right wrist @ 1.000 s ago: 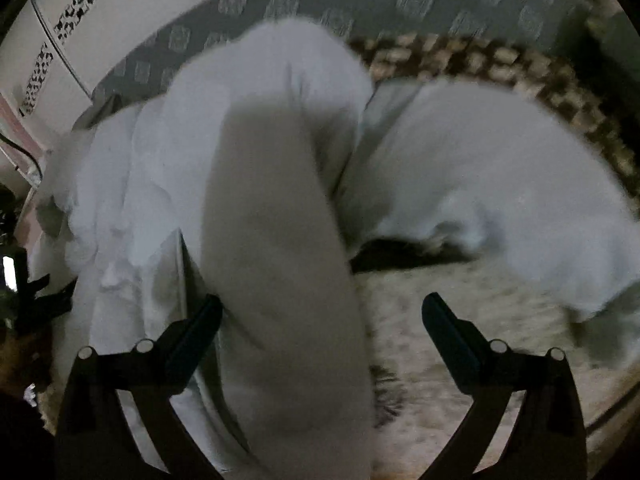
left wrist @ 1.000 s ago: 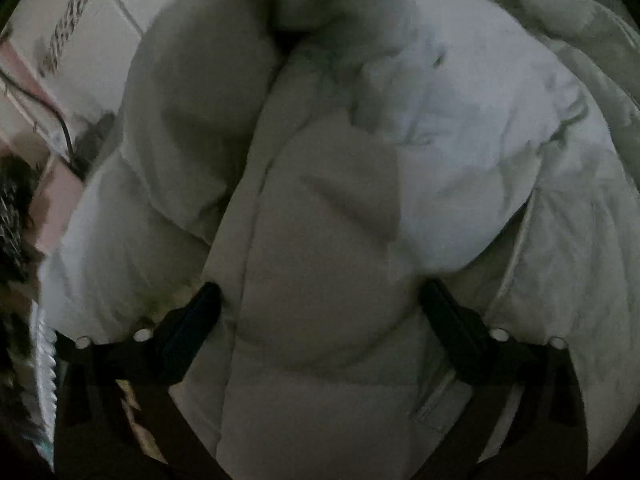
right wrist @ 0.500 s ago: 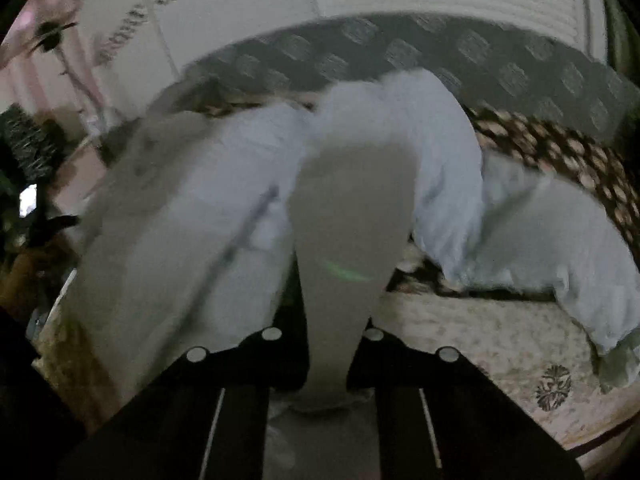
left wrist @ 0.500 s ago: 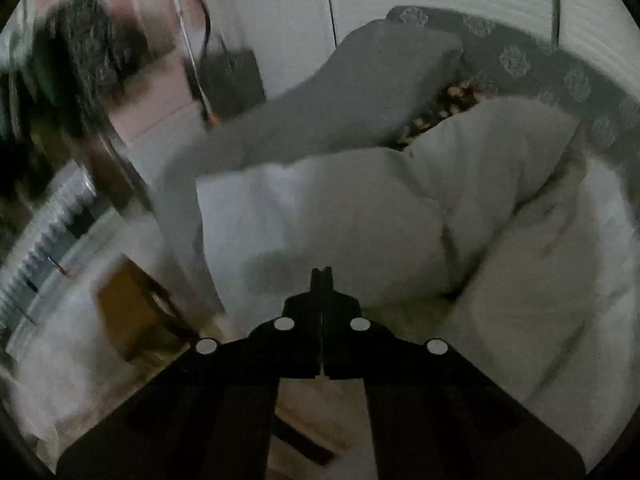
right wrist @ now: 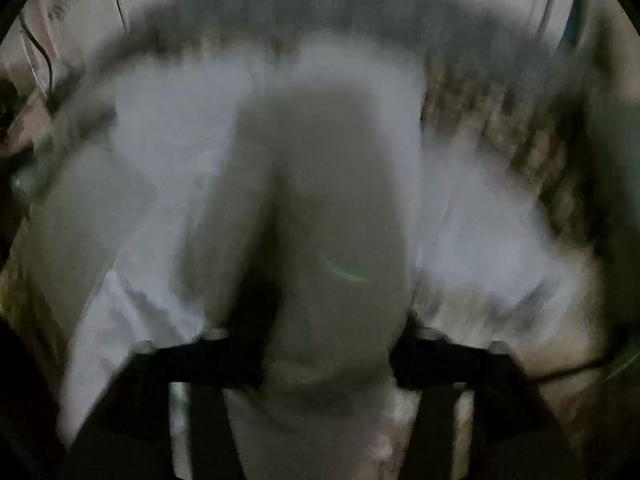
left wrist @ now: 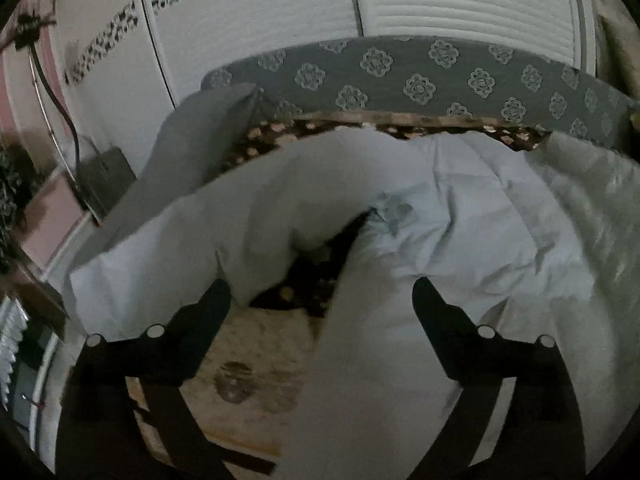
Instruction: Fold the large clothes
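A large white padded garment [left wrist: 472,216] lies bunched on the bed. In the left wrist view my left gripper [left wrist: 322,300] is open, its jaws wide apart; a sleeve-like fold [left wrist: 372,360] of the garment runs between them toward the lens. The right wrist view is heavily blurred: a thick fold of the same white garment [right wrist: 332,240] sits between the fingers of my right gripper [right wrist: 328,344], which look partly apart around it. Whether they grip it is unclear.
A grey flower-patterned headboard [left wrist: 440,68] stands behind the bed, with white wardrobe doors [left wrist: 280,12] beyond. A grey pillow [left wrist: 192,152] lies at the left. A brown patterned bedspread [left wrist: 260,364] shows below the garment. A dark cable and box [left wrist: 100,172] sit at the left.
My left gripper was shut half a second ago and now stands wide open with the fold between its jaws. The right gripper's fingers look wider apart around the fold, and its view is blurred by motion.
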`<state>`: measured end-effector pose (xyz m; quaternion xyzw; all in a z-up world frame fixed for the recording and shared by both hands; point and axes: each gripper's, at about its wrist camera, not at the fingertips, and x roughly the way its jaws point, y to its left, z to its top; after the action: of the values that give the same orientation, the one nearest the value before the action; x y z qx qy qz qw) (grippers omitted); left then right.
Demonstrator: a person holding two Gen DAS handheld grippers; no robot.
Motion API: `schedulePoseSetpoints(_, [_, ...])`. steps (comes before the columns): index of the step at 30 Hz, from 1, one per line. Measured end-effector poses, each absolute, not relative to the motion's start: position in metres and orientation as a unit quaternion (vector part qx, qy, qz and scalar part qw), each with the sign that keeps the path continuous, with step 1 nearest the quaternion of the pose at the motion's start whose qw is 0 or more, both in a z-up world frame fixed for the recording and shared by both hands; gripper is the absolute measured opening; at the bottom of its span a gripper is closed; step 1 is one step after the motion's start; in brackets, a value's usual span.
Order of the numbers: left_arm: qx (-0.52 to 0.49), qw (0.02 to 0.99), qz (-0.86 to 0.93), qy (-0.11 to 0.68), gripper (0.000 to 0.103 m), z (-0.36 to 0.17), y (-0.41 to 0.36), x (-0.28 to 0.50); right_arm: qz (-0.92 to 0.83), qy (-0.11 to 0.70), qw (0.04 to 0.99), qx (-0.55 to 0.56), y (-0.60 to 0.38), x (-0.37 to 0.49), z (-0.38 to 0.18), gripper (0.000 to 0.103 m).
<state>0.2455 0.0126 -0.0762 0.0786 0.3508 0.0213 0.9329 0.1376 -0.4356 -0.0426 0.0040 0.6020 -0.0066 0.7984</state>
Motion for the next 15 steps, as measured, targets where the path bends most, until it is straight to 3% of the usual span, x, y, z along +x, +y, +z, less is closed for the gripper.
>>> schedulePoseSetpoints(1, [0.062,0.931,0.027,0.359,0.092,-0.077,0.018,0.253,-0.026,0.602,0.797,0.034,-0.458,0.138,-0.048,0.066])
schedulePoseSetpoints(2, [0.050,0.930,0.030,0.363,0.092,-0.076,0.030,0.231,-0.052,0.580,0.808,0.094,-0.487,0.139,-0.040,0.086])
schedulePoseSetpoints(3, [0.034,0.930,0.033,0.365,0.093,-0.077,0.036,0.230,-0.066,0.560,0.814,0.140,-0.507,0.139,-0.035,0.093])
schedulePoseSetpoints(5, [0.014,0.928,0.056,0.369,0.096,-0.084,0.049,0.214,-0.082,0.532,0.814,0.220,-0.537,0.143,-0.040,0.093])
schedulePoseSetpoints(9, [-0.058,0.913,0.105,0.391,0.096,-0.091,0.098,0.218,-0.083,0.542,0.796,0.257,-0.550,0.155,-0.068,0.093])
schedulePoseSetpoints(15, [-0.107,0.907,0.151,0.378,0.096,-0.087,0.138,0.226,-0.040,0.507,0.786,0.351,-0.574,0.102,-0.053,0.094])
